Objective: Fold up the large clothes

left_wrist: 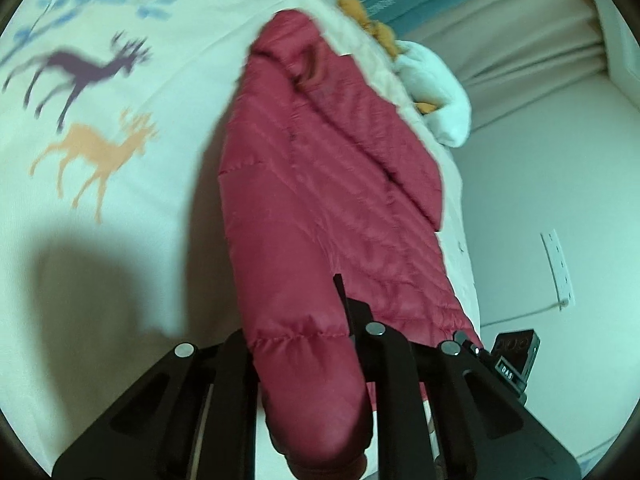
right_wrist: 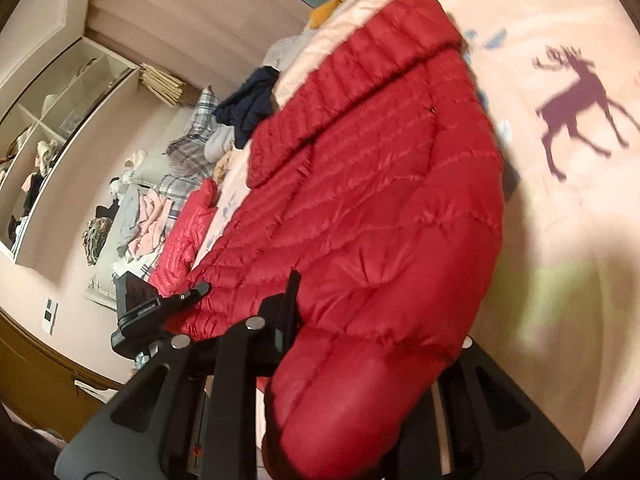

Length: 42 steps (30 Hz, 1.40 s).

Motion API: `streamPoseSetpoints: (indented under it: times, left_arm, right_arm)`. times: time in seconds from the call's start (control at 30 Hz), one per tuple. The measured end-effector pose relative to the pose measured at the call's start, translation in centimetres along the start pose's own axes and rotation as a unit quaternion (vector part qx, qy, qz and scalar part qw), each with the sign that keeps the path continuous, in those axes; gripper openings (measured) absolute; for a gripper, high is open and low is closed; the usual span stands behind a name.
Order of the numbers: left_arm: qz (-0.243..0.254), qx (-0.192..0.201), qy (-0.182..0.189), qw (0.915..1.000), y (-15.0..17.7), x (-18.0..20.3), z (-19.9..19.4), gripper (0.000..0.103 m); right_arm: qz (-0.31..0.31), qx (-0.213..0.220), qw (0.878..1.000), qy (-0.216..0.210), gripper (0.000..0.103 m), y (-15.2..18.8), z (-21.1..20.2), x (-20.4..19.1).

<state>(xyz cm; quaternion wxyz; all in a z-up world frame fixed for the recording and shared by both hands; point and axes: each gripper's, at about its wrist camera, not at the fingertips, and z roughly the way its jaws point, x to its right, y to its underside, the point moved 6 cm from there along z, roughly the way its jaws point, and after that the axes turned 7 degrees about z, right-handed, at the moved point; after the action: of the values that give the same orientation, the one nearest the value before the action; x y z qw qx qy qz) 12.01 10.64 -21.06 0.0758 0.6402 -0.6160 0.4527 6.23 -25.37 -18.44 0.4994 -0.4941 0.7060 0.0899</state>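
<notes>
Red puffer jacket on bed, hem clamped in left gripper and right gripper.

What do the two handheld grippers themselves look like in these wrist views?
Both are matte black. The left gripper and right gripper have angular triangular cut-out frames, round silver fasteners and flat slim fingers. Each view also shows the other unit's black boxy body beside it. No sleeves or cables are visible.

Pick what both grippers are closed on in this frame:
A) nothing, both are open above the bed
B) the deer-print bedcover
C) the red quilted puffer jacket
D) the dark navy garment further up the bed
C: in each wrist view the red quilted jacket bulges between the black fingers of the left gripper and the right gripper, both closed on its padded edge.
</notes>
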Motion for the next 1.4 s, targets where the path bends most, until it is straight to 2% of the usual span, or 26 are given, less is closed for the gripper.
streamPoseSetpoints:
  times: [0.43,0.73,0.93,1.17,1.4]
  left_arm:
    - [0.109,0.041,0.043,0.9922,-1.3,7.2,-4.0,0.015]
    - [0.175,0.061,0.070,0.9802,-1.1,11.6,-7.4,0.015]
    - [0.205,0.064,0.084,0.9732,-0.2,13.5,-9.2,0.015]
    - [0.256,0.081,0.106,0.9575,1.1,16.0,-12.2,0.015]
    - [0.280,0.098,0.156,0.9422,1.8,17.8,-14.6,0.015]
  right_arm:
    - [-0.076,0.044,0.996,-0.035,0.018,-1.3,-5.4,-4.9]
    - [-0.148,0.065,0.985,-0.056,0.018,-0.9,-9.9,-8.9]
    - [-0.198,0.076,0.974,-0.077,0.018,0.1,-12.4,-11.4]
    - [-0.241,0.088,0.958,-0.125,0.018,1.4,-15.5,-13.7]
    - [-0.257,0.102,0.947,-0.163,0.021,1.8,-18.0,-14.9]
